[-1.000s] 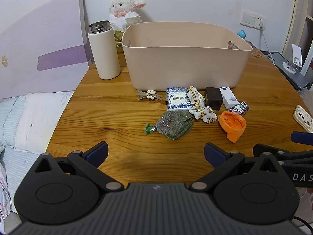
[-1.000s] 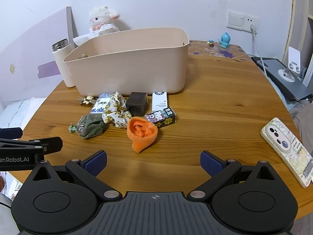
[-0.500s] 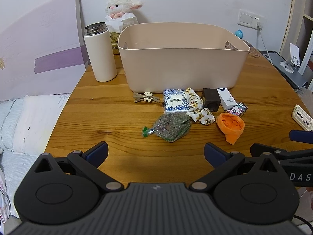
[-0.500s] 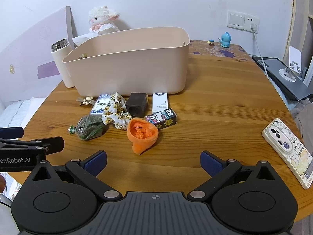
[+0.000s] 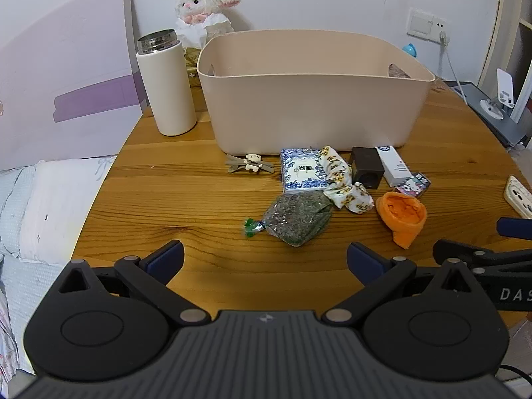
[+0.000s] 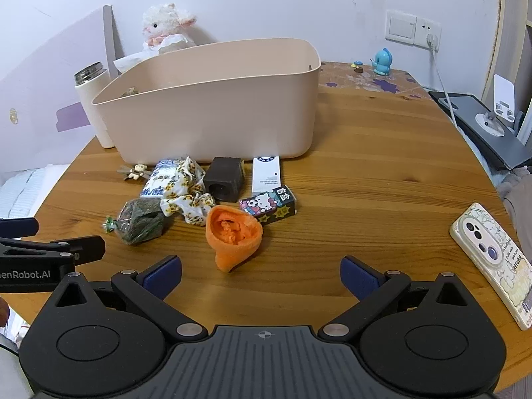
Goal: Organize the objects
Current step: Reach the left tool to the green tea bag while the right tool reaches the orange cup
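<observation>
A beige bin (image 5: 312, 96) (image 6: 212, 113) stands on the round wooden table. In front of it lie a bear hair clip (image 5: 251, 163), a blue-white packet (image 5: 301, 171), a floral scrunchie (image 5: 345, 179), a dark box (image 5: 365, 168), a white box (image 5: 392, 164), a Hello Kitty box (image 6: 267, 204), a green herb bag (image 5: 297, 216) (image 6: 141, 221) and an orange cloth (image 5: 404, 216) (image 6: 234, 232). My left gripper (image 5: 264, 259) is open and empty, just short of the herb bag. My right gripper (image 6: 261, 272) is open and empty, just short of the orange cloth.
A white thermos (image 5: 166, 83) and a plush lamb (image 5: 204, 10) stand left of and behind the bin. A phone (image 6: 495, 259) lies at the table's right edge. A grey stand (image 6: 482, 126) sits far right. A bed (image 5: 40, 206) lies beyond the table's left edge.
Both grippers stayed open. The left view has shifted slightly, so the objects sit a little further left and lower in it. The right view is almost the same.
</observation>
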{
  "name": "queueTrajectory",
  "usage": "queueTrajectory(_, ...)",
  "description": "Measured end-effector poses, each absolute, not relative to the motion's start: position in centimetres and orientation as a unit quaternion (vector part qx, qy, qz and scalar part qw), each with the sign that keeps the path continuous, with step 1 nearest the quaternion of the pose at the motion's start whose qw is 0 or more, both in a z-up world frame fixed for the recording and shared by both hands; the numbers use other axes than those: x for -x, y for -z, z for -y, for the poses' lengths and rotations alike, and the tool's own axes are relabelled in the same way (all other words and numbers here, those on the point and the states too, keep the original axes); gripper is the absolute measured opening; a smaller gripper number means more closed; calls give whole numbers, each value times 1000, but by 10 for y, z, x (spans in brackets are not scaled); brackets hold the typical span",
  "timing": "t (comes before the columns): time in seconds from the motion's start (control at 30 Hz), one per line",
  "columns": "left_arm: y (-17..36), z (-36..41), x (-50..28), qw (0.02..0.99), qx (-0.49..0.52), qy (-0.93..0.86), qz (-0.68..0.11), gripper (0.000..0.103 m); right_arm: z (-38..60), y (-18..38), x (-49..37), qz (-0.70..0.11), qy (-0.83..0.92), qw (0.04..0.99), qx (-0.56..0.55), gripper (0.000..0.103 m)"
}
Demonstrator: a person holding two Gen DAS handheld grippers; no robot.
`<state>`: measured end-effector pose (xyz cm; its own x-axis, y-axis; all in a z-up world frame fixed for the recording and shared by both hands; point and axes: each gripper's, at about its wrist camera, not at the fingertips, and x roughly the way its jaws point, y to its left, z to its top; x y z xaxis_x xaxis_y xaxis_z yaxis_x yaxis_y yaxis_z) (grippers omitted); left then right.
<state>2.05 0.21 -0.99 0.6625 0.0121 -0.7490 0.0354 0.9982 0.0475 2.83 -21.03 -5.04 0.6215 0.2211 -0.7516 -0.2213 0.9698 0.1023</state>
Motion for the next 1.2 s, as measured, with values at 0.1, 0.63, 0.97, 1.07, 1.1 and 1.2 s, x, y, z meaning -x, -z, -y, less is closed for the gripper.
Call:
queueTrajectory(0.1, 14, -4, -28, 909, -30, 6, -417, 103, 210, 55, -35, -422, -124, 898, 0, 103)
queueTrajectory(0.63, 50, -12, -76, 894, -14, 30, -447, 103, 194, 87, -73, -459, -127, 879, 19, 103)
queueTrajectory(0.97, 70, -11, -96, 886, -14, 62, -459, 103, 184, 96, -81, -448, -135, 882, 45, 93)
queueTrajectory(1.07, 72, -10, -99, 889, -26, 68, -452, 101, 180, 96, -81, -441, -136, 885, 54, 85)
queueTrajectory(1.1, 72, -10, -99, 890, -28, 70, -449, 99, 179, 96, -81, -440, -137, 886, 57, 83)
queueTrajectory(1.2, 71, -9, -98, 895, -37, 77, -439, 91, 177, 95, -80, -434, -142, 888, 59, 74)
